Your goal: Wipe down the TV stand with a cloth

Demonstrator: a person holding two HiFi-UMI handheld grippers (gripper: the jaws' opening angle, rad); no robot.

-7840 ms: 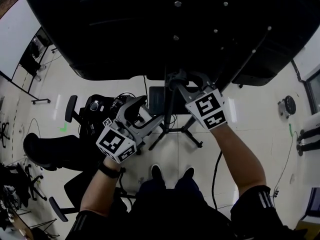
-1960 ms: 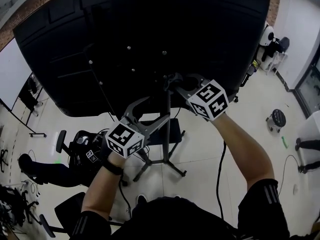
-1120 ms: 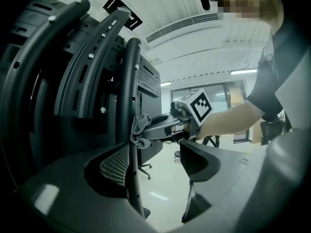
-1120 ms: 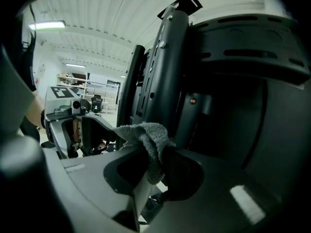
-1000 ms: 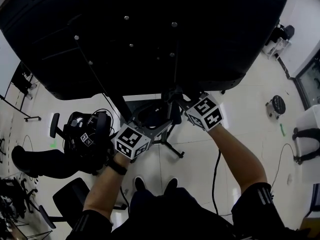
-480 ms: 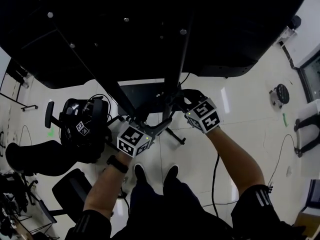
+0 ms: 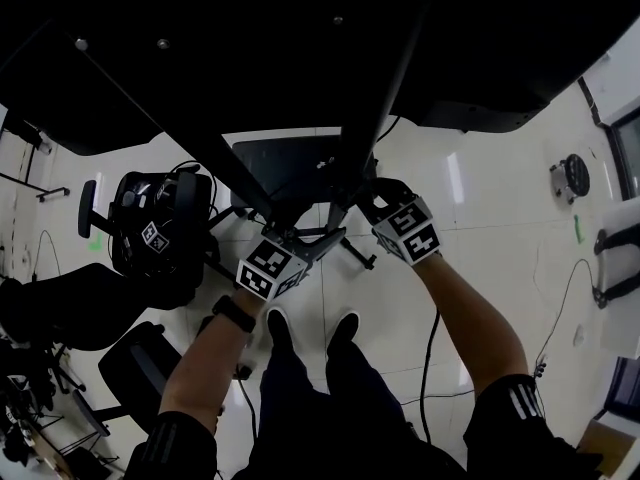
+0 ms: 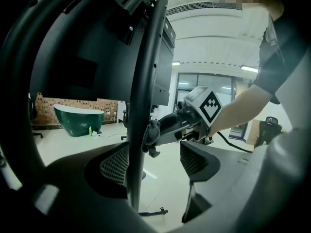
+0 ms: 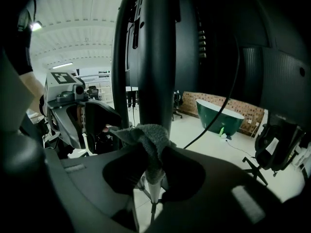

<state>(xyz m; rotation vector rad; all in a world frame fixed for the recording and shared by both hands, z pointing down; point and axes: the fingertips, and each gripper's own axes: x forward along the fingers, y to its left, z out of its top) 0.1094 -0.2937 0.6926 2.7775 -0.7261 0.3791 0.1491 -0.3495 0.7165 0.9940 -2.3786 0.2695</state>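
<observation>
- The right gripper (image 9: 151,166) was clenched on a grey cloth (image 9: 146,139); the cloth stood up between its two jaws in a crumpled bunch.
- The top of the cloth was pressed against the dark pole (image 9: 156,57) of the TV stand, on the side that faced this gripper.
- In the left gripper view, the cloth (image 8: 151,139) showed as a small grey lump on the pole (image 8: 141,106), with the right gripper (image 8: 167,124) just behind it and its marker cube further back.
- The left gripper (image 8: 155,161) was released, with its jaws wide apart. The pole passed between them, close to the left jaw and apart from the right one. I cannot tell if the pole touched the left jaw.
- In the head view, both grippers were near each other below the black back of the TV (image 7: 250,48). The right gripper (image 7: 368,196) was at the lower part of the pole (image 7: 385,88), and the left gripper (image 7: 305,236) was just beside it, a little lower in the picture.
- A black chair (image 7: 150,233) stood on the pale floor (image 7: 500,168) to the person's left, well apart from the pole.
- A green bathtub (image 9: 218,113) stood far behind, by a brick wall.
</observation>
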